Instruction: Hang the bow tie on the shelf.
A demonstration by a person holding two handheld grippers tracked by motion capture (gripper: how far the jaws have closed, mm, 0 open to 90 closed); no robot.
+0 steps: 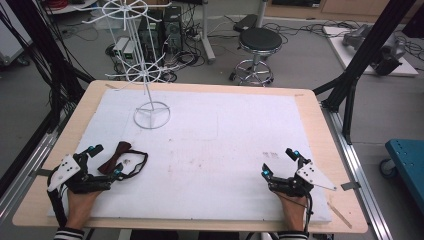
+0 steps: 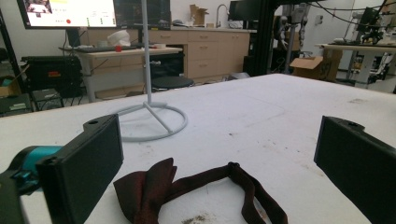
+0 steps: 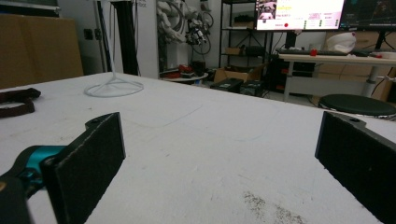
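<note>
At lower left, the left gripper [image 1: 106,161] gapes wide around a dark red bow tie [image 1: 114,158]. At lower right, the right gripper [image 1: 278,161] spreads wide over bare white mat [image 1: 215,140].

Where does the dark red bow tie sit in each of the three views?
High view: bow tie lower left, beside the left gripper.
Left gripper view: bottom centre, between the open jaws.
Right gripper view: its strap at the far left edge.
Shared landmark: white wire stand.
</note>
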